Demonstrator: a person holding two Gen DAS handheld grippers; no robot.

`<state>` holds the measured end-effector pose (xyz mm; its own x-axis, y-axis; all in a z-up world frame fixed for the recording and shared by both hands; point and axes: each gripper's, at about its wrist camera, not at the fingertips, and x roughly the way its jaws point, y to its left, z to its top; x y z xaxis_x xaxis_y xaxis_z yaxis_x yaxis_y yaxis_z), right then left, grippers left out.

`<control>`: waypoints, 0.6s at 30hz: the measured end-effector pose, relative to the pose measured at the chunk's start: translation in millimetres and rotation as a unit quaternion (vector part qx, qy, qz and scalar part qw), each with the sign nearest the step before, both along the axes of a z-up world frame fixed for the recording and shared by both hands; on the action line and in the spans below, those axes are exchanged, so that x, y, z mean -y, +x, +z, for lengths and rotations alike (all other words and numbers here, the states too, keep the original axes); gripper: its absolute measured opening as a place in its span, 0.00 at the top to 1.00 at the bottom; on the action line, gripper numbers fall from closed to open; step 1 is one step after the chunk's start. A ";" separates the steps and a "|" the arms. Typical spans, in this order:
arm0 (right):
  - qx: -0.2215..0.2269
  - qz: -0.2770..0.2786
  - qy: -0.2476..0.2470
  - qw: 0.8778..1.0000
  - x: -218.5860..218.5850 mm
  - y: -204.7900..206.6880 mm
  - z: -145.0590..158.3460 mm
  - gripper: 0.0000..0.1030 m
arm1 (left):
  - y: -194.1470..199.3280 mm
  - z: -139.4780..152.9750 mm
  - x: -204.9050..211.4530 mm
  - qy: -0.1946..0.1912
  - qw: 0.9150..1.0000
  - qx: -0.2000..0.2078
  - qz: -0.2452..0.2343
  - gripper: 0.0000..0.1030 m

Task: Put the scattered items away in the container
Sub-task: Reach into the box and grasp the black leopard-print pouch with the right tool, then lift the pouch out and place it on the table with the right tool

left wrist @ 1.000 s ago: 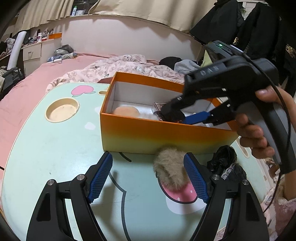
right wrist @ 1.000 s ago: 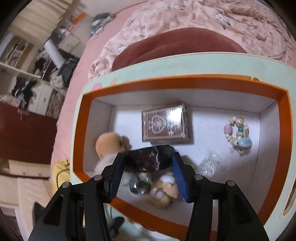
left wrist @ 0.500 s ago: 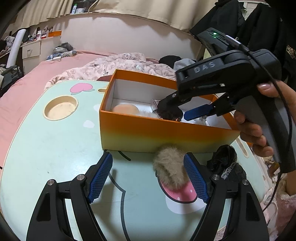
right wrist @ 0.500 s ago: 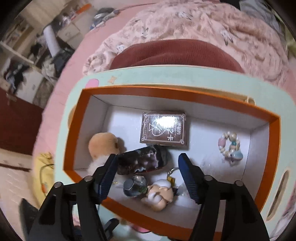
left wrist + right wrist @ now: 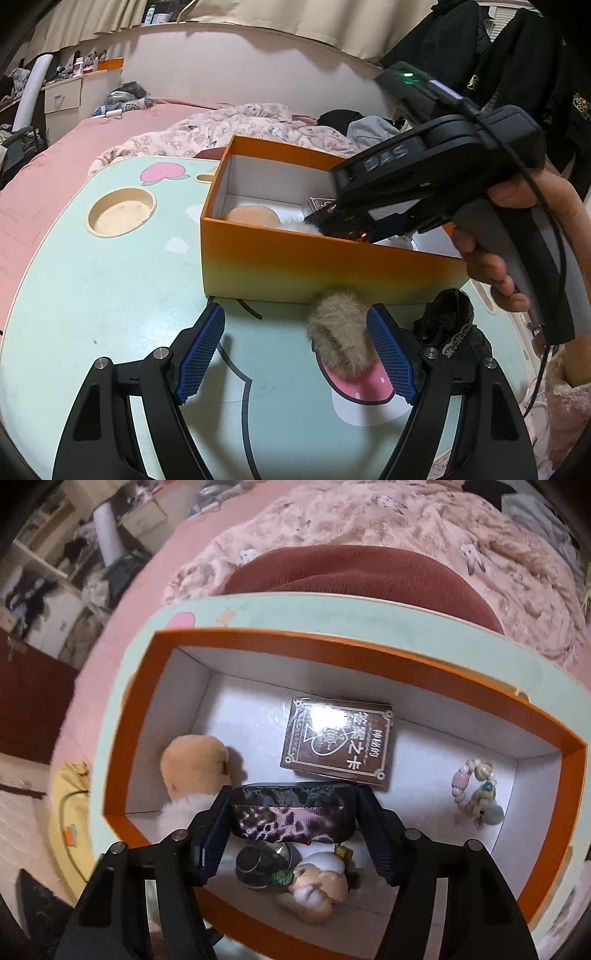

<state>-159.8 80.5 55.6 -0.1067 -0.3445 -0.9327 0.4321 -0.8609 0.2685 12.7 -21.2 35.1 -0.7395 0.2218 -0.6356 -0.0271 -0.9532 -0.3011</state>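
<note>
An orange box (image 5: 325,264) with a white inside stands on the pale green table (image 5: 103,280). My right gripper (image 5: 293,814) reaches into the box and its blue pads sit against the ends of a dark patterned pouch (image 5: 291,812); it also shows in the left wrist view (image 5: 354,229). My left gripper (image 5: 295,347) is open low over the table in front of the box. A tan fur pom-pom (image 5: 341,332) lies just inside its right finger (image 5: 391,358), against the box wall. A black lace cloth (image 5: 448,325) lies to the right.
The box holds a brown card deck (image 5: 338,740), a bead bracelet (image 5: 478,792), a tan plush ball (image 5: 195,762), a small figurine (image 5: 314,886) and a dark round item (image 5: 258,864). The table has a round cup recess (image 5: 121,210). A pink bed (image 5: 74,147) lies behind.
My right gripper opened over the box half a second ago, then closed in around the patterned pouch again and shifted left. My left gripper has stayed open in place.
</note>
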 end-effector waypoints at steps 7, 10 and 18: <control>-0.069 -0.043 -0.079 0.994 -43.3 21.0 57.1 0.38 | 0.7 -0.1 0.6 0.002 1.000 -0.001 0.002 0.23; -0.100 -0.050 -0.122 0.986 -68.0 53.2 77.7 0.38 | 0.8 0.6 3.6 0.005 1.000 -0.003 0.006 0.23; -0.046 0.011 -0.137 0.989 -78.7 123.3 45.4 0.38 | 3.0 19.3 27.8 0.025 0.998 -0.027 0.044 0.23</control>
